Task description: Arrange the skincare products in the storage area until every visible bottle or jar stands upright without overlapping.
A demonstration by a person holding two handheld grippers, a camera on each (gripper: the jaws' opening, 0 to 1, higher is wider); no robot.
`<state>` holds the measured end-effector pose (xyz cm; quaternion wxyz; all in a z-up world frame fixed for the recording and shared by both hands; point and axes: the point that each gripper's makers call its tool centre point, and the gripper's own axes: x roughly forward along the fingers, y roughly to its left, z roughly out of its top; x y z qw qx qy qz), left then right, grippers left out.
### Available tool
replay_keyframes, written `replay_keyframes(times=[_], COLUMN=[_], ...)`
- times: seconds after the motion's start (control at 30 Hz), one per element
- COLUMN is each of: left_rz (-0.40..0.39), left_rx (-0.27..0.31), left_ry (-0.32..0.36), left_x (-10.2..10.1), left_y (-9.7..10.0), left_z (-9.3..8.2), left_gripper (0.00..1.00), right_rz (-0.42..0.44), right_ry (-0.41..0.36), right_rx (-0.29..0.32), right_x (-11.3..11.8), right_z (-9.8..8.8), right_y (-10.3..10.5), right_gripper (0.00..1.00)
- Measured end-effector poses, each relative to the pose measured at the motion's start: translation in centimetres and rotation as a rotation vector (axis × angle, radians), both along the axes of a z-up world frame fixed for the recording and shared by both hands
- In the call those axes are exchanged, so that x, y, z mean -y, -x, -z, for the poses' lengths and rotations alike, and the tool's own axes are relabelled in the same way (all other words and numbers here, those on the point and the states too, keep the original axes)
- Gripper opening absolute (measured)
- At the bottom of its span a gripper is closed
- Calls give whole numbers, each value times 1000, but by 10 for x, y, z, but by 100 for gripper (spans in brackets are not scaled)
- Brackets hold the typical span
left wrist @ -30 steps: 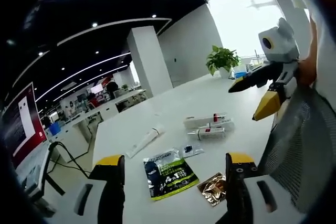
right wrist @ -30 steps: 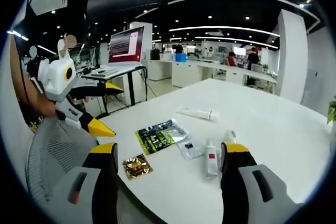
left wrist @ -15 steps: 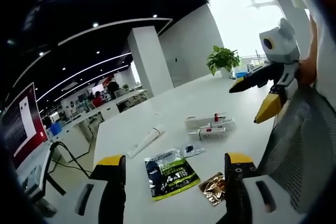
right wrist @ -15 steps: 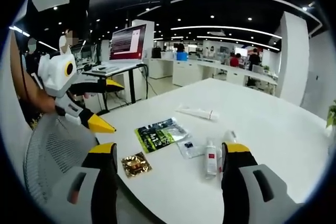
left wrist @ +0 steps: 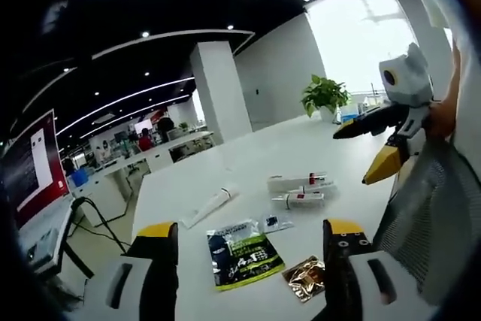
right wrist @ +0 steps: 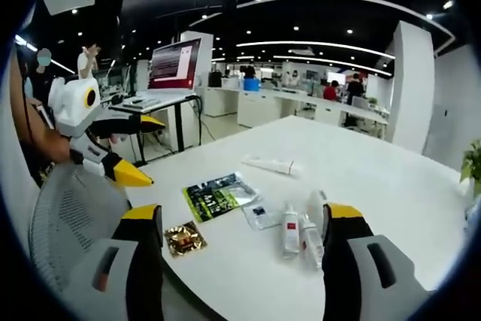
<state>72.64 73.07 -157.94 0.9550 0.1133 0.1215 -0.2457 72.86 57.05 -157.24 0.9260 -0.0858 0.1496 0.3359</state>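
Both my left claw [left wrist: 244, 261] and right claw [right wrist: 237, 249] hang apart, empty. The small bottles [right wrist: 291, 228] lie flat mid-frame on the worktop [right wrist: 376, 186]; they look light and slick, so I'd grip mid-body.

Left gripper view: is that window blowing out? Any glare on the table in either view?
Left gripper view: window clipped to white, the plant dark against it, soft sheen on the table. Right gripper view: even ceiling light, table evenly lit, bottles readable; straight edges bow in both.
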Motion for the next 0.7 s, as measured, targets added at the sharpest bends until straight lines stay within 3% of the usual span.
replay_keyframes(times=[0.2, 0.43, 0.57, 0.7], left_rz=[-16, -21, -25, 4], left_rx=[-1, -12, -16, -19], left_ry=[8, 11, 14, -33], left_x=[-3, -3, -4, 2], left_y=[-1, -1, -2, 1], left_z=[-1, 1, 1, 6], left_gripper=[82, 82, 82, 82], right_rz=[2, 76, 82, 76], right_ry=[-12, -92, -93, -76], right_rx=[11, -28, -23, -2], right_x=[-1, 13, 15, 18], right_z=[-5, -13, -15, -21], right_y=[-2, -15, -18, -30], right_gripper=[86, 86, 86, 86])
